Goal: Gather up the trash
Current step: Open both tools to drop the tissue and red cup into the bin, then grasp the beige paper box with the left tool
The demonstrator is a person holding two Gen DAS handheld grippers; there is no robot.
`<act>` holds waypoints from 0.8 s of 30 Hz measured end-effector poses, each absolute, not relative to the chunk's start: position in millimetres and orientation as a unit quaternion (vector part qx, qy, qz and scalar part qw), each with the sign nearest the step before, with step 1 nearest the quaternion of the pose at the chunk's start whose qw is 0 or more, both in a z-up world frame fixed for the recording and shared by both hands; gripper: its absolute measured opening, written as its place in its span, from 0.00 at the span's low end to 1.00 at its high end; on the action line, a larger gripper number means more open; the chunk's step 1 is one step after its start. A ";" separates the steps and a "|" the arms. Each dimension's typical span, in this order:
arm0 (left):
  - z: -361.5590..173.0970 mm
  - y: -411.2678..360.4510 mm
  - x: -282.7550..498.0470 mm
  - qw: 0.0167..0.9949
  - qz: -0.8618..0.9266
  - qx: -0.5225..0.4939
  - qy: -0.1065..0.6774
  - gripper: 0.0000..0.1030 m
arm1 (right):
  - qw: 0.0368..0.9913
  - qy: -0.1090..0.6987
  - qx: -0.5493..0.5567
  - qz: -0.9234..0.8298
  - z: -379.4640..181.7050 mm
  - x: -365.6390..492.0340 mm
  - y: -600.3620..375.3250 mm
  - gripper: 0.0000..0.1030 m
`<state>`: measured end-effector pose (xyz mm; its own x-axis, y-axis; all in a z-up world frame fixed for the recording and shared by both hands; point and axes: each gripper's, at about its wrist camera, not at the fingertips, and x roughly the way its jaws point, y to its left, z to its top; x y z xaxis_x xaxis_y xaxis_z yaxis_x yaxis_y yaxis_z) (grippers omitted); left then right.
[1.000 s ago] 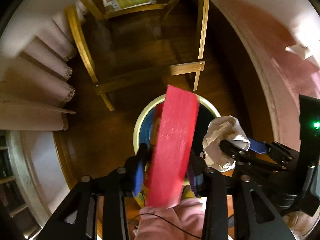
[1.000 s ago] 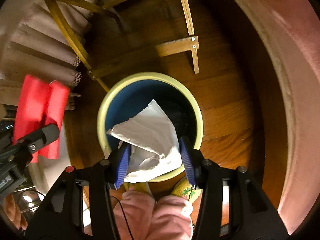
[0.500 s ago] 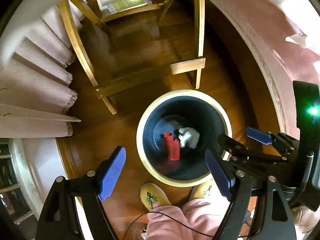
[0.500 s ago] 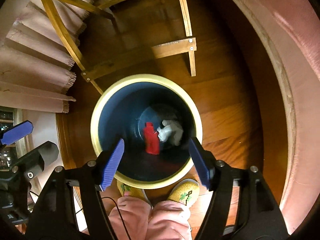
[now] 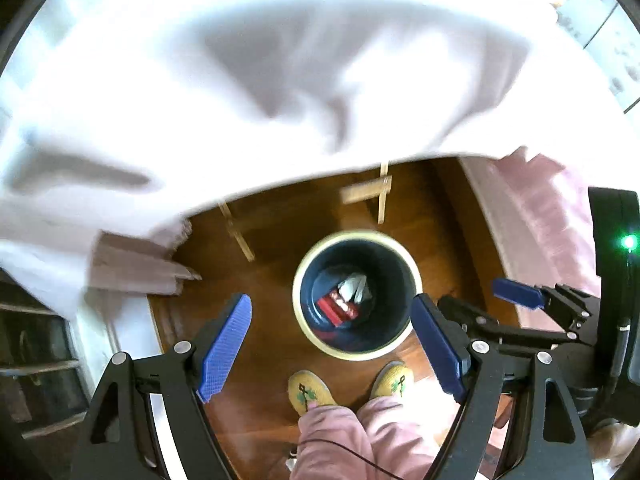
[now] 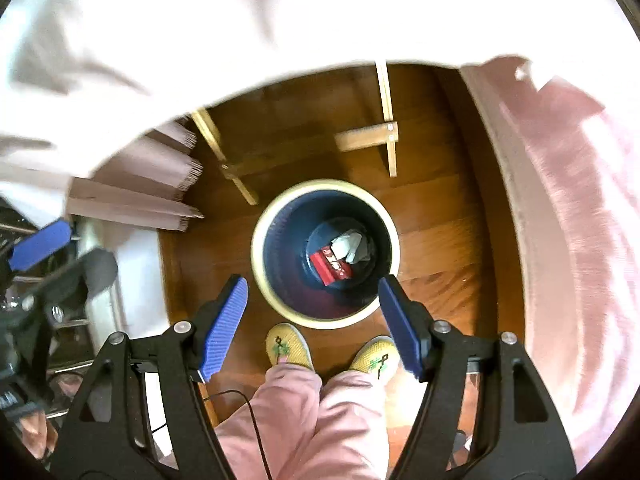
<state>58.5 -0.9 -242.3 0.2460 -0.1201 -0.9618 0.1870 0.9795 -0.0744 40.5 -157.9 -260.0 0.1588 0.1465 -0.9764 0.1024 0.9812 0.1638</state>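
A round bin (image 5: 306,322) (image 6: 262,276) with a cream rim and dark blue inside stands on the wood floor below both grippers. At its bottom lie a red packet (image 5: 336,309) (image 6: 330,267) and a crumpled white paper (image 5: 354,286) (image 6: 350,245). My left gripper (image 5: 332,344) hangs open and empty high above the bin. My right gripper (image 6: 314,322) is also open and empty above it, and shows in the left wrist view at the right (image 5: 516,294).
A white tablecloth (image 5: 280,60) (image 6: 200,20) fills the top of both views, its edge above wooden table legs (image 6: 386,136). A pink cover (image 6: 572,200) lies at the right. The person's yellow slippers (image 6: 288,344) and pink trousers (image 6: 304,420) stand just before the bin.
Both grippers opened and dropped the red packet and the crumpled paper into the bin, then rose; the bin looks smaller and the tablecloth has come into view.
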 end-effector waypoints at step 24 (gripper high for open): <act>-0.8 36.3 67.6 0.862 -0.189 0.019 0.471 0.82 | 0.837 0.532 0.126 -0.009 -2.8 47.6 -129.9 0.64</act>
<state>67.6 36.3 -0.8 0.4855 -0.3079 -0.8182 0.3437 0.9278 -0.1452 47.6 -129.9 -2.8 0.4328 0.1188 -0.8936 0.1489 0.9682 0.2008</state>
